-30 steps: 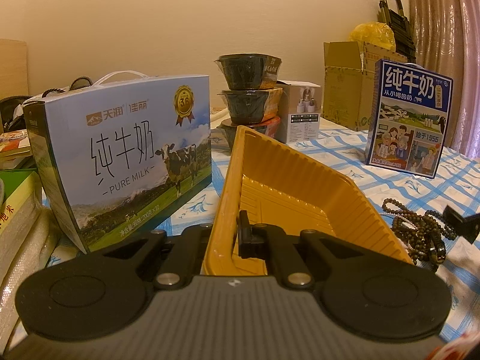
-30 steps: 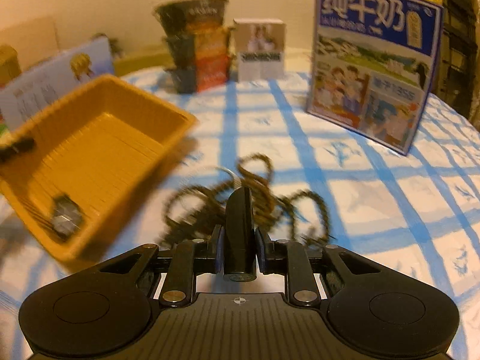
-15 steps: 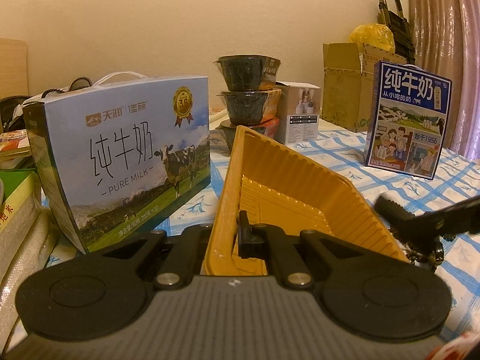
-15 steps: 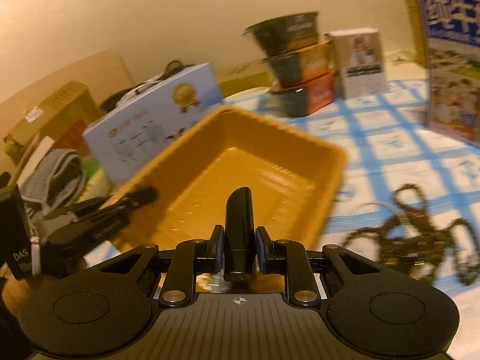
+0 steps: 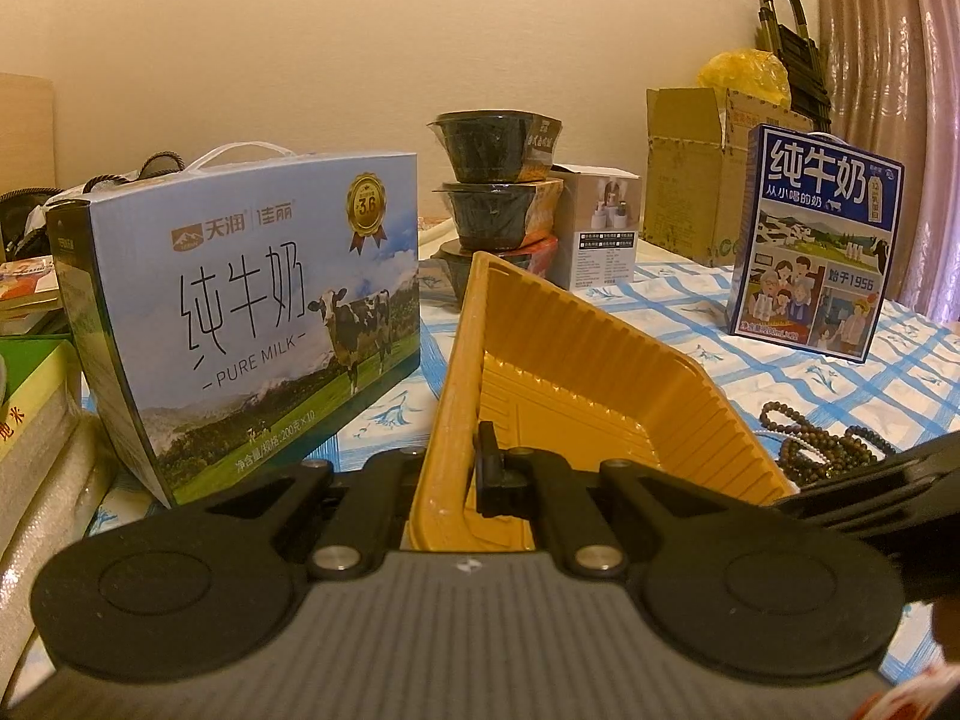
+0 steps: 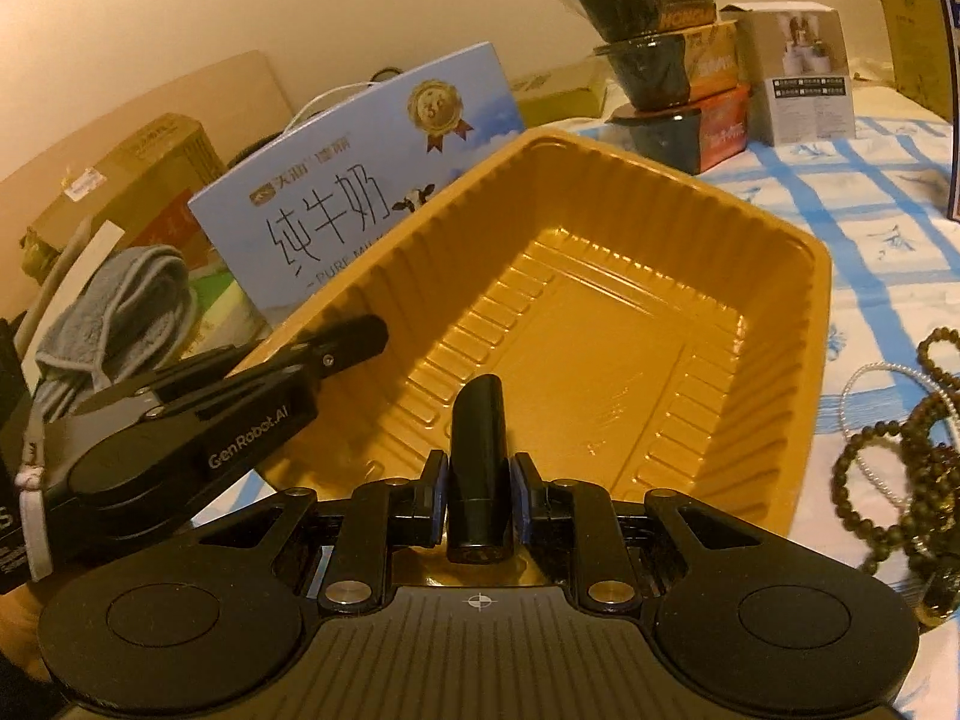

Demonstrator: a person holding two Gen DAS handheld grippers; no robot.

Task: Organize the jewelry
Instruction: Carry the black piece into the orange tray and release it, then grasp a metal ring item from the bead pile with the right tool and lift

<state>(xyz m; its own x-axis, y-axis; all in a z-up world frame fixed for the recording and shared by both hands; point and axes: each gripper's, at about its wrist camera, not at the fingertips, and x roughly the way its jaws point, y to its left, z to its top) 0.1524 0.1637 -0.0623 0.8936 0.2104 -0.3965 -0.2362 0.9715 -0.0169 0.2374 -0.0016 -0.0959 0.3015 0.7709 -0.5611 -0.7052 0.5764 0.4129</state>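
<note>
My left gripper [image 5: 474,468] is clamped tight on the near rim of the yellow tray [image 5: 576,372], holding it tilted so its far end rides up toward the stacked bowls [image 5: 495,192]. My right gripper [image 6: 478,474] pinches a small black tube [image 6: 478,450] between its pads and hangs over the tray's near edge, the tube pointing into the bare ribbed floor. From this side I see the left gripper's finger [image 6: 342,348] biting the tray's left wall. The dark bead strands [image 6: 888,468] lie in a heap on the blue-checked cloth [image 6: 888,228], just right of the tray, outside it. A milk carton [image 5: 240,312] stands to the tray's left.
</note>
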